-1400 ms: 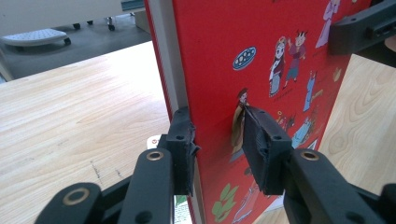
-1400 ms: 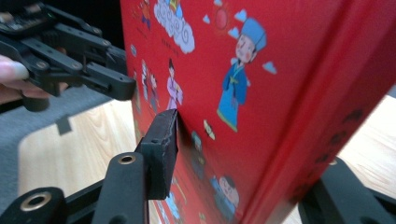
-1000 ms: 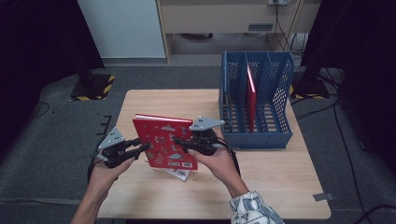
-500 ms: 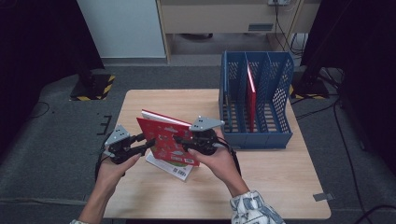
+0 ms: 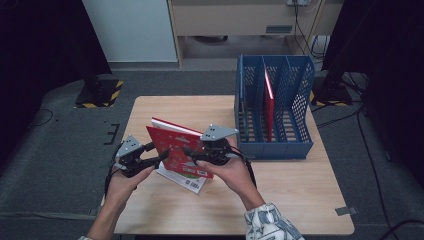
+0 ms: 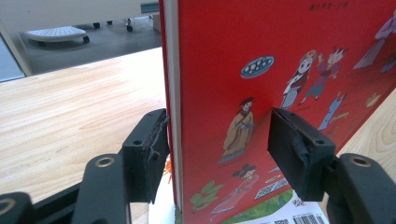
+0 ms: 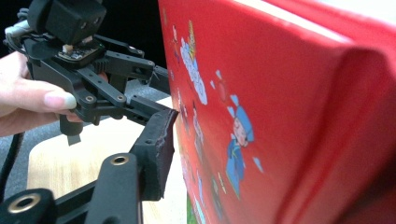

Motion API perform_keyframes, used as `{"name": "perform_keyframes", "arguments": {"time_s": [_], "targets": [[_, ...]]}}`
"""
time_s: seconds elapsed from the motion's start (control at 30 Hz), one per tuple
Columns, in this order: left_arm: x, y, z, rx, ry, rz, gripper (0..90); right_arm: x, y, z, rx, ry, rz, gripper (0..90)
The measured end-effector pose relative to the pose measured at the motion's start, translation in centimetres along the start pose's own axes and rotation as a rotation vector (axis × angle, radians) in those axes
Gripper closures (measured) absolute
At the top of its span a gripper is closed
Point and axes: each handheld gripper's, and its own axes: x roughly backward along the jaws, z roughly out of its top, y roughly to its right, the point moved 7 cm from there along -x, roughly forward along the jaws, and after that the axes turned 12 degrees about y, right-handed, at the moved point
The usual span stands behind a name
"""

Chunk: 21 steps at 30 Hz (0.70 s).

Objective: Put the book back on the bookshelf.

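Note:
A red picture book stands tilted between both grippers, its lower edge over a white-backed book lying on the table. My left gripper has just been opening. The red book has its edge between the left gripper's jaws, with one pad by its back and the other clear of the cover. My right gripper reaches in from the right. Its jaws have just widened, with the red book crossing them at a slant. One pad lies against the cover and the book hides the other jaw.
A blue slotted file rack stands on the right half of the wooden table, with another red book upright in a middle slot. Dark floor surrounds the table.
The red book has tipped from cover-up to a steeper, more upright slant. The left gripper's jaws have spread apart around its edge. Both hands stay about where they were.

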Motion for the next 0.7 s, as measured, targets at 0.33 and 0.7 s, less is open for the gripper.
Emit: {"name": "perform_keyframes", "arguments": {"time_s": [0.33, 0.7], "targets": [[-0.25, 0.06, -0.03, -0.015, 0.009, 0.027, 40.2, -0.1, -0.37, 0.09, 0.009, 0.02, 0.002, 47.9], [-0.58, 0.12, -0.03, -0.016, 0.012, 0.042, 42.1, -0.38, -0.81, 0.21, 0.0, 0.048, 0.031, 50.0]]}}
